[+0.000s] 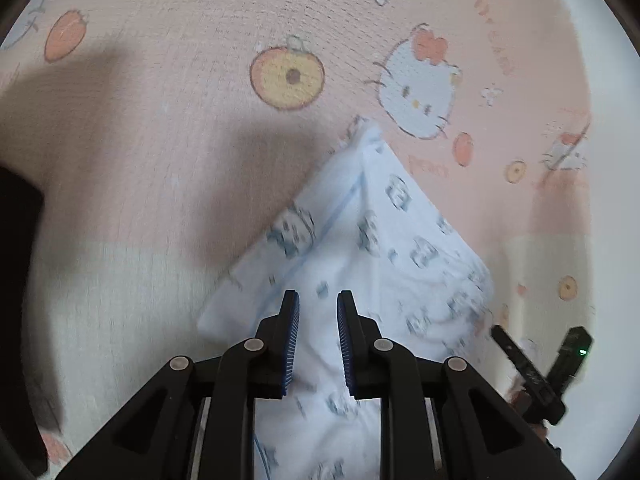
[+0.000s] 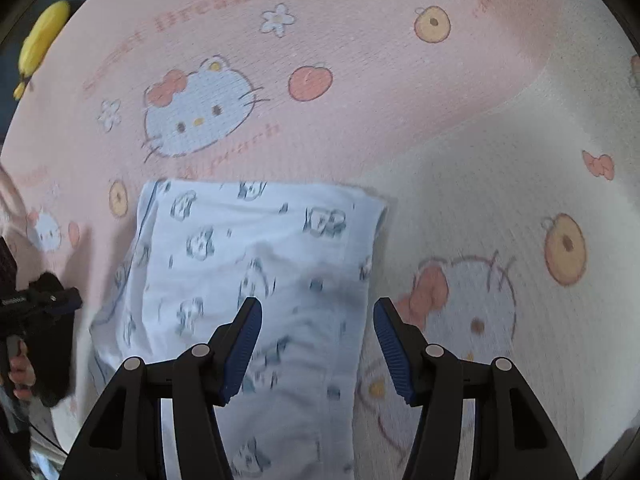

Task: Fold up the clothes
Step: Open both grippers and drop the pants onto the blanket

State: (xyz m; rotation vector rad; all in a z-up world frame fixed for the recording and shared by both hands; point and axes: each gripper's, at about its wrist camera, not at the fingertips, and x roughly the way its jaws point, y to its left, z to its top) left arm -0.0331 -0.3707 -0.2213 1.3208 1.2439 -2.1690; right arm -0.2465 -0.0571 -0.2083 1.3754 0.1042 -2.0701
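A folded white garment [image 1: 384, 248] printed with small blue figures lies flat on the pink cartoon-print bed sheet [image 1: 180, 100]. My left gripper [image 1: 318, 312] hovers over its near part. Its jaws stand a narrow gap apart with nothing pinched between them. The garment [image 2: 256, 248] shows as a neat rectangle in the right wrist view. My right gripper [image 2: 318, 320] hangs above its near right edge, jaws wide open and empty. The right gripper [image 1: 540, 336] also shows in the left wrist view, beside the garment's right corner. The left gripper [image 2: 44, 304] sits at the garment's left side.
The sheet [image 2: 400, 80] turns cream-coloured on the near side. A yellow soft thing [image 2: 40, 44] lies past the sheet's far left edge. A dark object [image 1: 16, 280] stands at the left border. A hand [image 2: 20, 372] holds the left gripper.
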